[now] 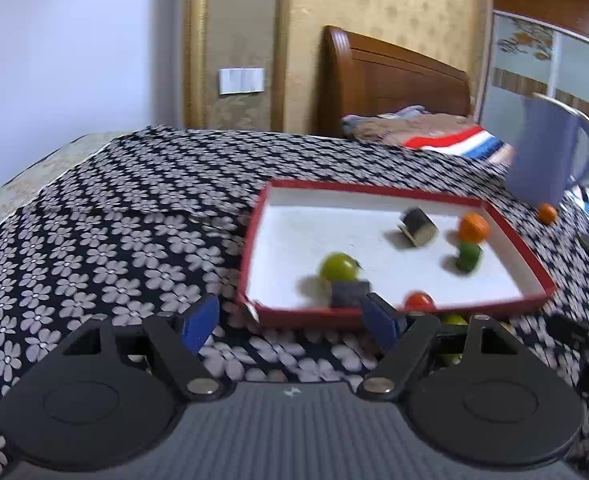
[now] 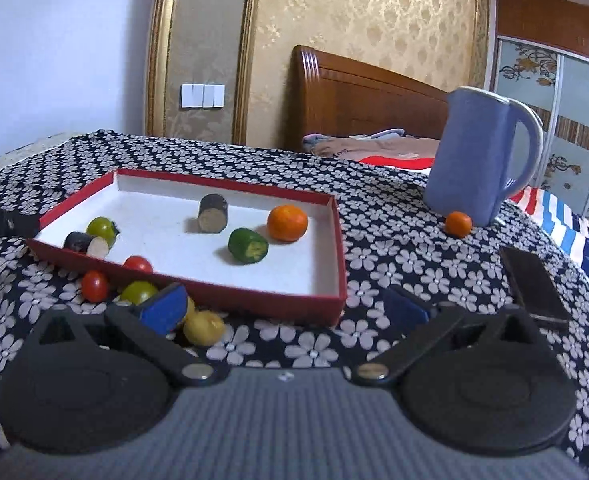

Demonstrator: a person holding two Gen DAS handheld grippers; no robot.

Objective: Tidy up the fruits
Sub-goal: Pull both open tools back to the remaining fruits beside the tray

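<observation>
The left gripper (image 1: pixel 292 320) is seen nearest the lens, jaws parted and nothing between them, just short of the tray (image 1: pixel 414 194) near wall. The right gripper (image 2: pixel 284 308) is likewise spread wide and empty.

Loose fruit is noted on the cloth (image 2: pixel 374 208) outside the tray's near-left corner: a red tomato (image 2: pixel 94 286), a green one (image 2: pixel 138 291) and a yellow piece (image 2: pixel 203 328). Sorted pieces lie inside the tray, an orange (image 2: pixel 287 223) among them. A small orange (image 2: pixel 458 223) rests touching the jug (image 2: pixel 474 160).

The step is judged to be between placements; a loose fruit is to be approached next. Room is tight beside the tray wall; open cloth lies between tray and jug.
</observation>
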